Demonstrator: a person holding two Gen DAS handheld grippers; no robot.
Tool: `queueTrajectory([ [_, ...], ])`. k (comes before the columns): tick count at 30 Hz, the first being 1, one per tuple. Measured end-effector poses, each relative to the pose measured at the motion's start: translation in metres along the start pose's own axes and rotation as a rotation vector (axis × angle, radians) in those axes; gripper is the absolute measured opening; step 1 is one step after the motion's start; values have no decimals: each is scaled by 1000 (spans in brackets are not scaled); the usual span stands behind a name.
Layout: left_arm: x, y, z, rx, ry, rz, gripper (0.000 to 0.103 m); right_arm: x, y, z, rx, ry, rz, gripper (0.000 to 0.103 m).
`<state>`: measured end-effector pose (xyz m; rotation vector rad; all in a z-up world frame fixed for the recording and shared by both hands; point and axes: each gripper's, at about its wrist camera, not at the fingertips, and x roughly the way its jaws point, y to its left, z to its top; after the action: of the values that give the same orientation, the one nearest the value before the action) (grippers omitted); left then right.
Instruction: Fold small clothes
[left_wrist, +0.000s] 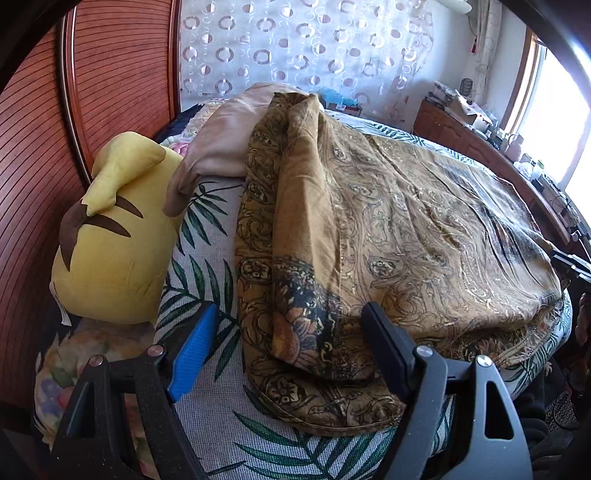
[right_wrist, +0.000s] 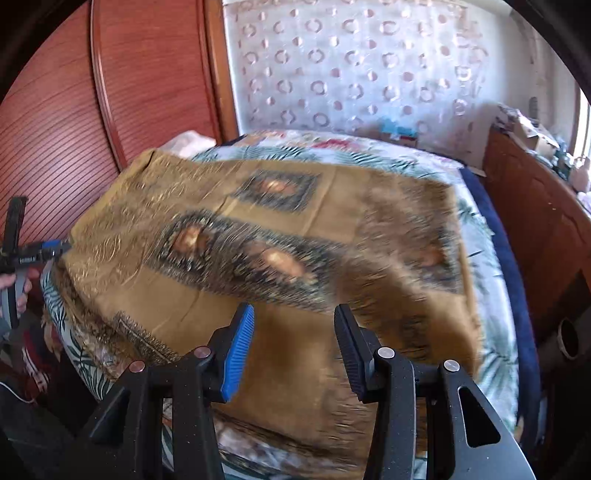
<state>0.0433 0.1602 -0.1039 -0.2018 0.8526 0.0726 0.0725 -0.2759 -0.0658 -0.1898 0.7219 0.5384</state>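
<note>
A brown cloth with a dark paisley print lies spread on the bed, its left edge folded over into a long ridge. My left gripper hovers open over the cloth's near corner, blue pad off the cloth and black pad above it. In the right wrist view the same cloth looks blurred and flat. My right gripper stands open just above its near edge with nothing pinched. The left gripper shows at the far left beside the cloth's corner, held by a hand.
The bed has a leaf-print sheet. A yellow plush toy and a beige garment sit at the bed's left. Red wooden panels rise on the left. A cluttered wooden cabinet runs along the right under a window.
</note>
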Motion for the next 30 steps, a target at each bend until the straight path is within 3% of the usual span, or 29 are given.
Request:
queueTrajectory([
  [6,1,-2,0,8,3,8,80,33,4,-1,-21,49,-28,53],
  [16,1,-5,1,8,1,9,80,37,19,-14,-46,-10,-62,72],
  [23,-7,7,4,-74,-36,-87,79,33,21,-24,-51,-32,-71,75],
  [28,-3,9,6,-74,-33,-31,51,32,20,-24,-53,-30,-69,75],
  [30,0,9,5,-72,-27,-19,45,32,20,-23,-54,-29,-67,75],
])
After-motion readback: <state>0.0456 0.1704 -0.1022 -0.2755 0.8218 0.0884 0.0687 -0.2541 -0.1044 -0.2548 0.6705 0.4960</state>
